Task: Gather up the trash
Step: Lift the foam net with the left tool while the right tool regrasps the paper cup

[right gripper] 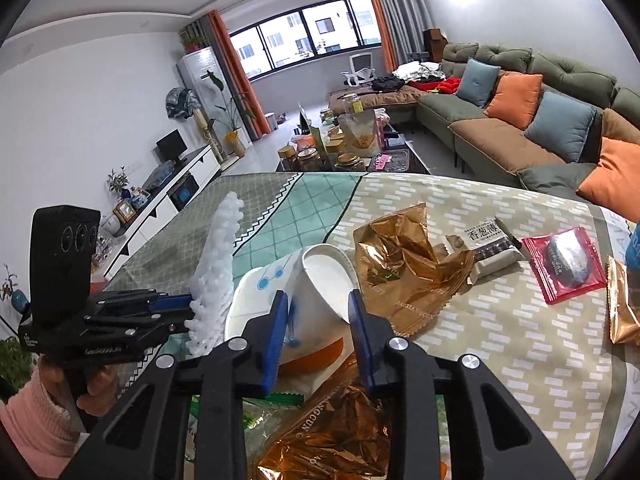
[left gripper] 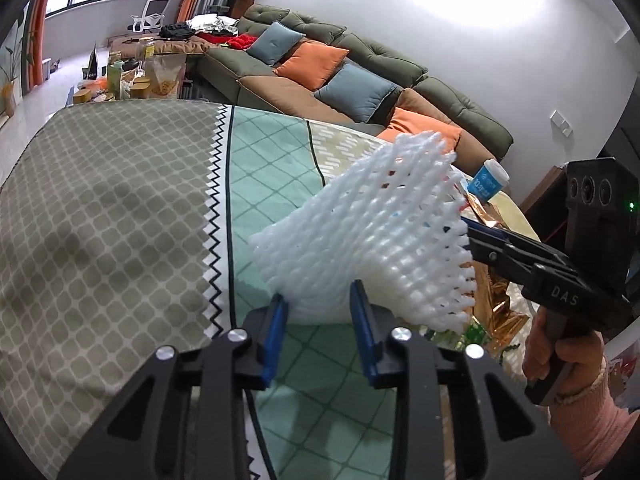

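Your left gripper (left gripper: 318, 306) has its jaws closed on the near edge of the white foam net (left gripper: 360, 236), the blue pads pinching it and holding it tilted up off the table (left gripper: 100, 200). Your right gripper (right gripper: 318, 308) has its jaws squeezed on the crushed paper cup (right gripper: 304, 292), one pad on the wall, the other by the rim; the cup sits in the near pile, touching the gold wrapper (right gripper: 404, 268).

Handling, as a guess: the net is very light, soft and springy, so it flops and can slip out of a shallow pinch. Take more of the edge. The cup is light and thin-walled, already dented; it gives under the pads, so grip across the wall near the rim, not the bare lip.

Still on the table to the right: a grey snack pack (right gripper: 490, 246), a red packet (right gripper: 566, 264), another gold wrapper (right gripper: 622, 304) at the right edge. More crinkled foil (right gripper: 332, 436) lies nearest, under the right gripper. All are thin, slick film, so pinch a raised fold. No bin in either view.
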### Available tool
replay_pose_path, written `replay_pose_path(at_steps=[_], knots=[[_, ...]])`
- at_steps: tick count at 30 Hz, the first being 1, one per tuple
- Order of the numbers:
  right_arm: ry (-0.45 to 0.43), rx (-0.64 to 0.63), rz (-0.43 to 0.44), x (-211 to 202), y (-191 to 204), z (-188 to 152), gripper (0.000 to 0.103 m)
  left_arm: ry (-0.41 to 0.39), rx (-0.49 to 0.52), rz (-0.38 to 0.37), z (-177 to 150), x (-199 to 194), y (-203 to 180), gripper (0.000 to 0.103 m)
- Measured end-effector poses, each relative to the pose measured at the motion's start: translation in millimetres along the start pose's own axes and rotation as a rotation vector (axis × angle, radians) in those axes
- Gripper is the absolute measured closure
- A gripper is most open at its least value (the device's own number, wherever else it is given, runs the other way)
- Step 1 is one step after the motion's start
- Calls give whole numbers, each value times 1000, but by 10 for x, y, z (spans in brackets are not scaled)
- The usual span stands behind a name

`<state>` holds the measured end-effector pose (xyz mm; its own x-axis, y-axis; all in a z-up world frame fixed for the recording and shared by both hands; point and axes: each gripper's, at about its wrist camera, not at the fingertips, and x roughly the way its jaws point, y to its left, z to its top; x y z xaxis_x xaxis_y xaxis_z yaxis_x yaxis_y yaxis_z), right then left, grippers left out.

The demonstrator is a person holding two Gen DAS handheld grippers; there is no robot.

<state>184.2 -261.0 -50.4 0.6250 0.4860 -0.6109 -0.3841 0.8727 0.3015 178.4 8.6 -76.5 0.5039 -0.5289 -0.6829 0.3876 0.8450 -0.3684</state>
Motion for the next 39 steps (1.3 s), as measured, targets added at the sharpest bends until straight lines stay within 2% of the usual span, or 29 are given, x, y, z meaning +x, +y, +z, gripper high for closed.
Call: replay_pose_path(at_steps=[1, 5, 14, 17, 18, 23, 26, 27, 29, 35, 36, 39], knots=[[-3, -8, 0, -12, 14, -3, 73, -3, -4, 2, -5, -12, 9, 77], [-16, -14, 14, -56, 41, -4, 75, -26, -9, 7, -38, -113, 19, 80], [-53, -20, 46, -208, 132, 1, 77, -116, -18, 53, -160, -572, 87, 82], [-61, -19, 64, -234, 171, 18, 92, -142, -21, 77, -229, -738, 114, 83], [-60, -19, 70, -242, 175, 10, 103, -146, -25, 79, -246, -783, 129, 83], [-36, -26, 58, -192, 255, -14, 103, -164, -32, 116, -366, -995, 178, 83], [-21, -4, 61, -147, 256, -15, 94, -168, -38, 121, -419, -1076, 204, 83], [-17, -5, 59, -131, 258, -16, 84, -170, -41, 125, -422, -1096, 216, 83], [-7, -11, 43, -99, 280, -19, 73, -174, -50, 131, -461, -1144, 257, 83], [-35, 41, 61, -166, 223, -31, 70, -192, -79, 149, -561, -1295, 353, 83], [-37, 52, 70, -185, 213, -37, 66, -194, -82, 153, -573, -1313, 367, 83], [-12, 48, 96, -162, 242, -67, 65, -201, -87, 160, -622, -1382, 404, 83]])
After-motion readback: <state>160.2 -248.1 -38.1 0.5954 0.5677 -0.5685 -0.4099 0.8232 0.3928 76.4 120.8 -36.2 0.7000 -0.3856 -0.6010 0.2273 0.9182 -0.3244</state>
